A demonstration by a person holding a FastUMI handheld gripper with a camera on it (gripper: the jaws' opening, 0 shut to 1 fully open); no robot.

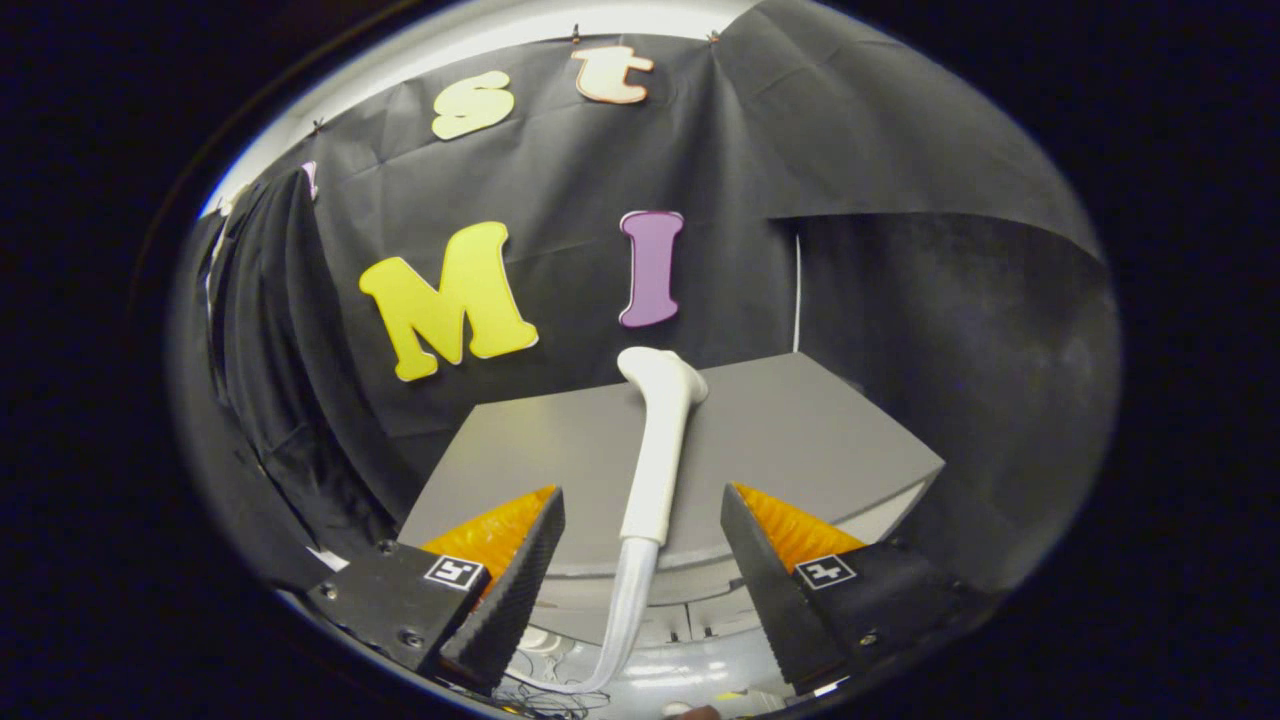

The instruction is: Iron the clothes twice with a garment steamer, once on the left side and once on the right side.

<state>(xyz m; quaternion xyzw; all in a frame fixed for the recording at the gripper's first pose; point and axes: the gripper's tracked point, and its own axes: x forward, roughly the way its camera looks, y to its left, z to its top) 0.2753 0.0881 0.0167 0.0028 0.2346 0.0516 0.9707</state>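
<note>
Ahead, the hand-held gripper stands wide open with nothing between its 2 fingers touching them. A white garment steamer lies on the grey table, its handle running between the fingers without contact on either side and its head resting beyond the fingertips, toward the far edge of the table. A pale hose leaves the handle's near end and curves down below the table.
</note>
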